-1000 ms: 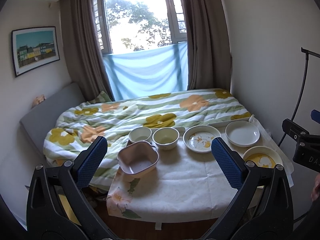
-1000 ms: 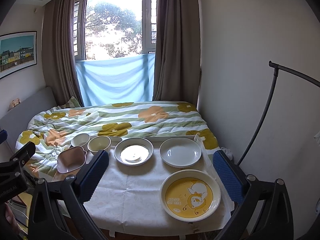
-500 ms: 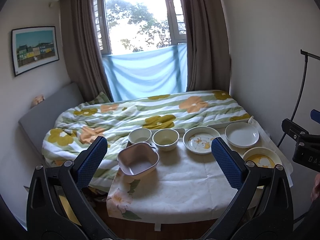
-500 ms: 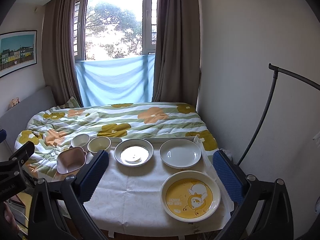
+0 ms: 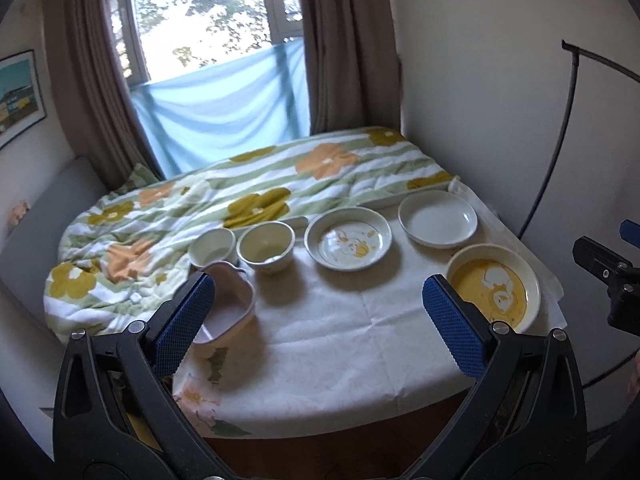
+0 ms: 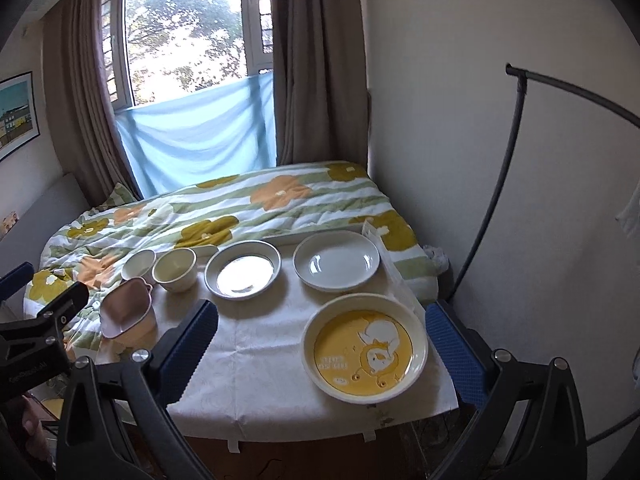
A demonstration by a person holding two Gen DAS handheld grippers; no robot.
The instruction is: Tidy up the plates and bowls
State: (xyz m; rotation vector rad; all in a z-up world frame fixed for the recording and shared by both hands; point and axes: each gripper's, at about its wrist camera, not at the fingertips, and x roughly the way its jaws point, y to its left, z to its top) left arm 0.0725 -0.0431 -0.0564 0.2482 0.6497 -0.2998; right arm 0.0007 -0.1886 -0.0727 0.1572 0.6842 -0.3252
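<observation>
On the table (image 6: 272,364) I have six dishes laid out on a white cloth (image 5: 320,336). Along the far edge, next to the bed, there is a row of four: a small white bowl (image 5: 212,246), a cream bowl (image 5: 266,246) just beside it, a patterned plate (image 5: 348,243) with a grey rim, and a plain white plate (image 5: 438,224) at the right end. The two bowls look to be touching or nearly so; I cannot tell which. The two plates sit a little apart. Nearer to me on the right is a yellow plate (image 6: 365,354) with a cartoon animal in it, close to the table's right edge. On the left, in front of the small white bowl, sits a pink dish (image 6: 128,312) with a wavy rim, at the table's left edge where the cloth meets the quilt.

My left gripper (image 5: 320,320) hangs above the near side of the table with its blue pads spread wide and nothing between them; one pad overlaps the pink dish in my view and the other the yellow plate, but neither touches a dish. My right gripper (image 6: 320,344) is likewise wide open and empty, hovering over the near right part of the table with the yellow plate framed between its pads.

Beyond the table lies a flowered quilt (image 6: 224,216) on the bed, then brown curtains (image 6: 316,60) and a window (image 6: 188,28) with a blue sheet (image 6: 200,136) across its lower half. A thin black pole (image 6: 516,152) curves up along the right wall.
</observation>
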